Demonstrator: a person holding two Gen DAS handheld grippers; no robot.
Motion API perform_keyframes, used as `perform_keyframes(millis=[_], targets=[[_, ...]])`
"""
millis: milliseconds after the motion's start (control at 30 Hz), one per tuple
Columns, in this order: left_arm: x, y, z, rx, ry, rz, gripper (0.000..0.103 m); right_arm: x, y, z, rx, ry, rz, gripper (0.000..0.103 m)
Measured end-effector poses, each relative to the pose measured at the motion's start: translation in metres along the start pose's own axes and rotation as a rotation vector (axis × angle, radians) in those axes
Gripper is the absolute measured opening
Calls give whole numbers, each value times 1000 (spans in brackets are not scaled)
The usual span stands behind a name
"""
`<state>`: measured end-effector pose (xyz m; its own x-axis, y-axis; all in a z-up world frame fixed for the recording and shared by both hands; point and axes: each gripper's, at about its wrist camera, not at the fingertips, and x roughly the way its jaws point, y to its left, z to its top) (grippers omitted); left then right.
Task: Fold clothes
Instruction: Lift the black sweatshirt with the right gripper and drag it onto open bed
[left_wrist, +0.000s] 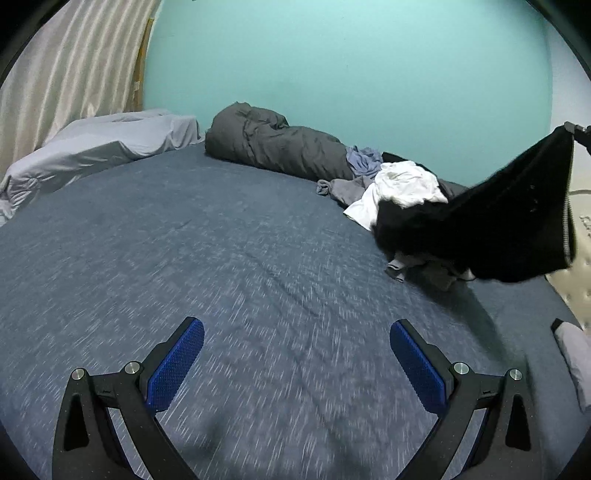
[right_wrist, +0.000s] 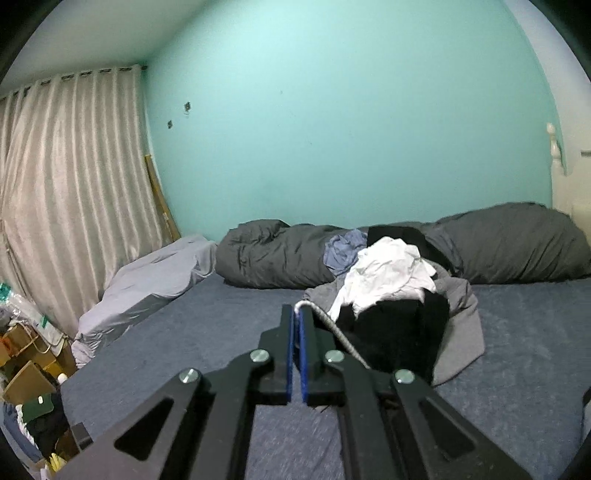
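Note:
A black garment (left_wrist: 491, 229) with a grey-white trimmed edge hangs stretched up to the right from a pile of clothes (left_wrist: 399, 188) on the blue bed (left_wrist: 221, 258). My right gripper (right_wrist: 297, 314) is shut on the trimmed edge of that black garment (right_wrist: 391, 332) and holds it up off the pile; the gripper shows at the right edge of the left wrist view (left_wrist: 576, 131). My left gripper (left_wrist: 295, 343) is open and empty, low over the bare sheet, well left of the pile. The pile holds white (right_wrist: 388, 273), grey and blue pieces.
A rolled dark grey duvet (left_wrist: 273, 144) lies along the teal wall. Light grey pillows (left_wrist: 99, 144) sit at the far left by the curtain (right_wrist: 66, 184). Boxes and clutter (right_wrist: 29, 387) stand beside the bed. A cream headboard (left_wrist: 576, 280) is at the right.

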<state>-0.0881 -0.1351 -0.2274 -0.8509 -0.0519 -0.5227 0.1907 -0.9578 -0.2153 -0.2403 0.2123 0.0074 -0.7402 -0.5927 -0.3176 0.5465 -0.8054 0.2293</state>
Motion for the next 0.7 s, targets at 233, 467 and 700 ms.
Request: perform_keyframes(millis=[233, 467, 700], targets=[[-50, 14, -16, -18, -21, 8, 103, -70, 46, 35, -45, -51, 22, 2], [-70, 24, -21, -19, -33, 4, 103, -108, 89, 71, -113, -34, 101, 2], [-73, 26, -19, -8, -34, -15, 103, -32, 72, -17, -91, 297, 22, 3]])
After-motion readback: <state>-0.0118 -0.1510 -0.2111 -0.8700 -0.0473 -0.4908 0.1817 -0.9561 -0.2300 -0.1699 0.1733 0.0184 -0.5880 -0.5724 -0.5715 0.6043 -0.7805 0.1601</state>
